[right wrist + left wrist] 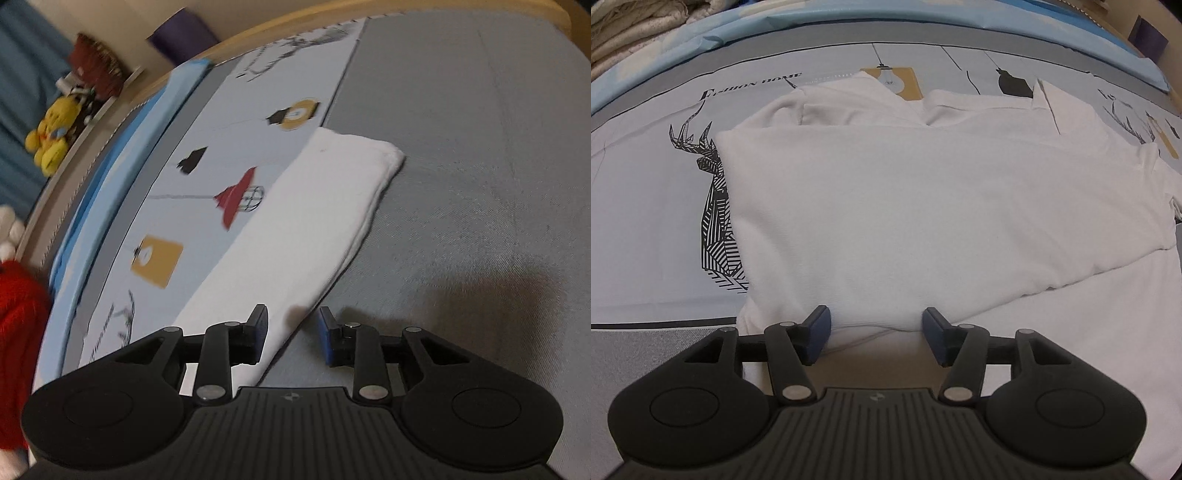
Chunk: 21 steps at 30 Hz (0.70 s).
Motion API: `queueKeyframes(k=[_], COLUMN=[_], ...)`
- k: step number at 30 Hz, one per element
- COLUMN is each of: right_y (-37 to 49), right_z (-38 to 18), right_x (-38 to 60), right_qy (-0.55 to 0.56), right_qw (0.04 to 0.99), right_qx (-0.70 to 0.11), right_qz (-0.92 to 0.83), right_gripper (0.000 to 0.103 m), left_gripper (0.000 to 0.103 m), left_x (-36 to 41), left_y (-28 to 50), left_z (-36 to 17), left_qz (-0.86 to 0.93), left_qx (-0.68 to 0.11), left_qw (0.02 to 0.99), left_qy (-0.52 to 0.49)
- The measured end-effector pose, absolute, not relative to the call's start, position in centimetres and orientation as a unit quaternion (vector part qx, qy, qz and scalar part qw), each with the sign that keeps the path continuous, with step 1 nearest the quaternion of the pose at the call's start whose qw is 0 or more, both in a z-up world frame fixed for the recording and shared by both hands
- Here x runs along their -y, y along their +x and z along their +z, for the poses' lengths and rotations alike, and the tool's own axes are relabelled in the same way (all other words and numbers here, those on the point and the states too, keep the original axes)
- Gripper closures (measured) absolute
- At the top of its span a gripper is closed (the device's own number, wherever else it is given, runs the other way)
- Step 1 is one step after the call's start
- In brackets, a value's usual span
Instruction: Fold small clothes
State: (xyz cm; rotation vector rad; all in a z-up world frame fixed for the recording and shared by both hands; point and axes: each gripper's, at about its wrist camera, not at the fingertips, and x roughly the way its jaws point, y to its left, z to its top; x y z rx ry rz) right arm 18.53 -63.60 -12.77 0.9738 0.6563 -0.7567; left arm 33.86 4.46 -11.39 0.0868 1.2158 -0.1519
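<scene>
I see the shirt point(923, 206) half-folded on the bed point(480, 147). Left hand-held gripper point(876, 334) gapes over its near hem, empty. Right hand-held gripper point(291, 332), part open, straddles the folded edge. Risk: snagging one layer undoes the fold.

The printed bedsheet point(646, 177) carries one readable line, "Fashion Home" point(751, 84) (its first word partly illegible), in black serif capitals above the geometric deer drawing point(714, 206). No other legible writing appears in either view.

white shirt point(923, 206) — folded, left gripper point(877, 326) agape
</scene>
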Motion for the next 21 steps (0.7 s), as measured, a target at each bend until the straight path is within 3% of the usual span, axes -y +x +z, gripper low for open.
queueKeyframes(k=[10, 11, 12, 13, 15, 21], right_y=[19.1, 19.3, 19.5, 19.7, 20.0, 24.6], right_z=[-15.4, -15.5, -15.6, -15.7, -15.3, -5.5], right_x=[65.4, 65.5, 65.5, 65.5, 65.0, 55.0], right_qy=[0.469, 0.472, 0.472, 0.467, 0.447, 0.203], right_qw=[0.759, 0.76, 0.761, 0.762, 0.769, 0.897], right_qx=[-0.266, -0.26, -0.257, -0.259, -0.256, -0.201], right_qz=[-0.365, -0.364, -0.365, -0.367, -0.378, -0.338], right_gripper=[0.072, 0.075, 0.091, 0.099, 0.098, 0.099], left_gripper=[0.042, 0.042, 0.042, 0.042, 0.041, 0.041], left_x=[-4.3, -4.4, -4.4, -4.4, -4.5, -6.1], left_y=[33.9, 33.9, 33.9, 33.9, 33.9, 34.5], left_z=[-11.5, -11.5, -11.5, -11.5, -11.5, -10.9], left_qz=[-0.071, -0.072, -0.072, -0.073, -0.074, -0.071], left_qx=[-0.569, -0.569, -0.569, -0.569, -0.57, -0.573], left_qw=[0.818, 0.818, 0.818, 0.818, 0.818, 0.816], left_qy=[0.042, 0.041, 0.04, 0.04, 0.037, -0.014])
